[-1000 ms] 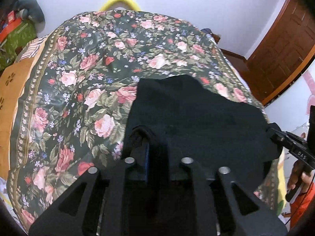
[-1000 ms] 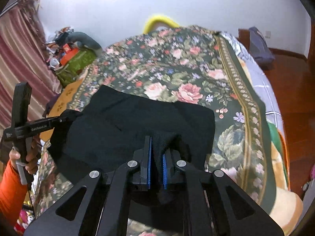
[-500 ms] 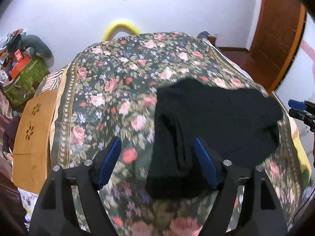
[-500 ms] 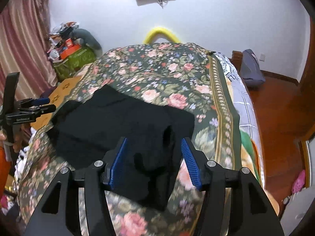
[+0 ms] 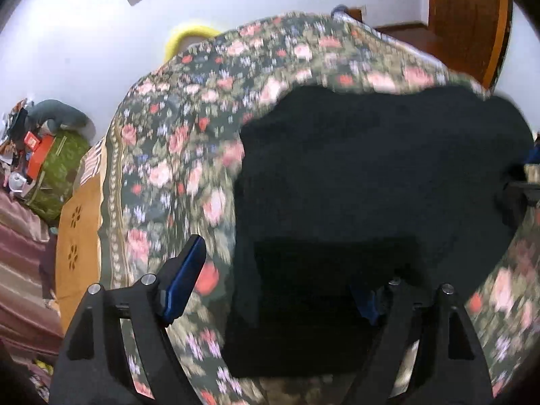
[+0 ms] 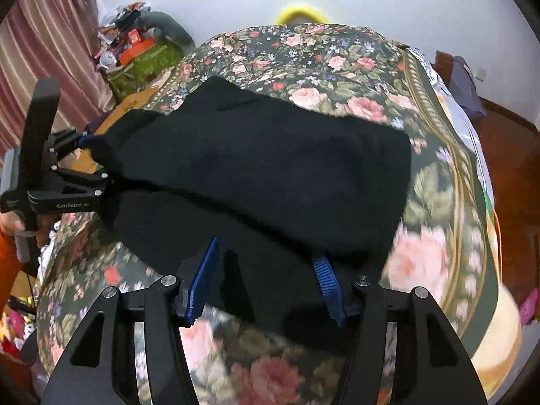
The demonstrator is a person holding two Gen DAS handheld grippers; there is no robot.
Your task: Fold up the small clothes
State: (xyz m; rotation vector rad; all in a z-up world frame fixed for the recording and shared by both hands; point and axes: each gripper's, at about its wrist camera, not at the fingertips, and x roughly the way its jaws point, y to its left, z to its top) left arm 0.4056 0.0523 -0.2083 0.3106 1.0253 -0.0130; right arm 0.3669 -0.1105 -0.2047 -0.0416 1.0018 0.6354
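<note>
A black garment (image 5: 354,185) lies folded on the floral bedspread (image 5: 189,141); it also shows in the right wrist view (image 6: 263,175). My left gripper (image 5: 280,280) is open, its blue pads wide apart over the garment's near left corner. From the right wrist view the left gripper (image 6: 84,155) sits at the garment's left end. My right gripper (image 6: 266,280) is open, jaws straddling the garment's near edge. Neither holds cloth.
The bedspread (image 6: 337,60) covers the bed. A green bag with clutter (image 6: 145,57) stands at the left by a striped curtain (image 6: 27,54). A yellow hoop (image 6: 300,11) is at the far wall. A wooden door (image 5: 469,17) is at the right.
Both grippers were shut on the black garment, then opened and let it drop onto the bed. They have now moved in low again over its near edge.
</note>
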